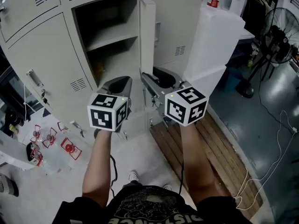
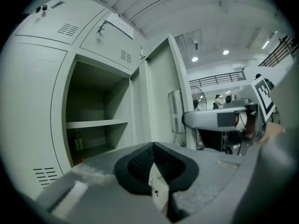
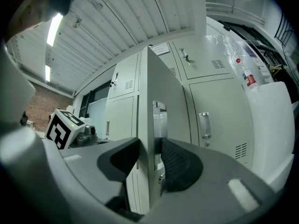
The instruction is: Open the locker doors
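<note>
Locker bank (image 1: 42, 55): grey metal, many doors. One compartment (image 1: 110, 36) stands open, with a shelf across its middle.

Open door (image 1: 147, 31): swung out roughly square to the bank's face, edge-on to the head view. I take it as landmark.

Closed doors: one left of the open door, beyond the open compartment (image 1: 46, 64), one right of it (image 1: 177, 27), and more above. My reading is that one door is done and several are left.

Right hand-held gripper (image 3: 149, 160): at the open door's free edge, low down. It is partly closed, one pad on each face of the door, both looking to be in contact. The outer pad sits by the door's handle plate (image 3: 159, 120). It seems to be finishing or steadying this door.

Left hand-held gripper (image 2: 153, 148): just left of the open door, facing the open compartment. Its pads are together and nothing is held.
</note>
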Tool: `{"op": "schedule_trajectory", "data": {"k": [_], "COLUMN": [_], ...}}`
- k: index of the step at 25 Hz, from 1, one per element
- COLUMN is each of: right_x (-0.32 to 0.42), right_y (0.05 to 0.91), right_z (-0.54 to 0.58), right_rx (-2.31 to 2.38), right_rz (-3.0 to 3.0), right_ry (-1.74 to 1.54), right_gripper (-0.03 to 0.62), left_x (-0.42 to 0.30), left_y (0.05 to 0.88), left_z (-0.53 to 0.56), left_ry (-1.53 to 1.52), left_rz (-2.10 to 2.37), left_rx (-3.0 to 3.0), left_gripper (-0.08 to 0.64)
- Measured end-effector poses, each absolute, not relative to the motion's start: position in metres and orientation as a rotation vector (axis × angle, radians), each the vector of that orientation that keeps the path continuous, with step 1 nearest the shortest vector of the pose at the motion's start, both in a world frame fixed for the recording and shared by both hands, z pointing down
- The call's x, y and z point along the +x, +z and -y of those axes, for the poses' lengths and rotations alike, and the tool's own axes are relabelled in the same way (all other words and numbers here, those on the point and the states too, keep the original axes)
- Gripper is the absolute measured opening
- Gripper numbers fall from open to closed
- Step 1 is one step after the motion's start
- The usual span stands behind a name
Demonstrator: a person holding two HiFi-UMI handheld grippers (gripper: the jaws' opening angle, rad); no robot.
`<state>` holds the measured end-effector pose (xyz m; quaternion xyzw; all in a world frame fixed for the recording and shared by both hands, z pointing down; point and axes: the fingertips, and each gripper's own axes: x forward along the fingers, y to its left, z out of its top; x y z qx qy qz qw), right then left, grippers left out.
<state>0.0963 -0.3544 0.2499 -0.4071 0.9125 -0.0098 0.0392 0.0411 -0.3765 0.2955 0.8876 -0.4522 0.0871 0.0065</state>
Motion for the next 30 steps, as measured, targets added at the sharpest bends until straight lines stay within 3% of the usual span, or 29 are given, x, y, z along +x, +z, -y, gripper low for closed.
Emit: {"op": "schedule_trajectory", "data": {"k": [30], "right_x": [0.222], "right_y": [0.249], "right_z": [0.372], "right_rx": [-1.805], "right_rz": [-2.493], "right_ry": [-0.002], "right_gripper": [0.089], "left_x": [0.142], "left_y": [0.290], "left_z": [0.399], "left_ry": [0.235], "left_rz": [0.992], "left_rx": [2.994], "left_gripper": [0.003]}}
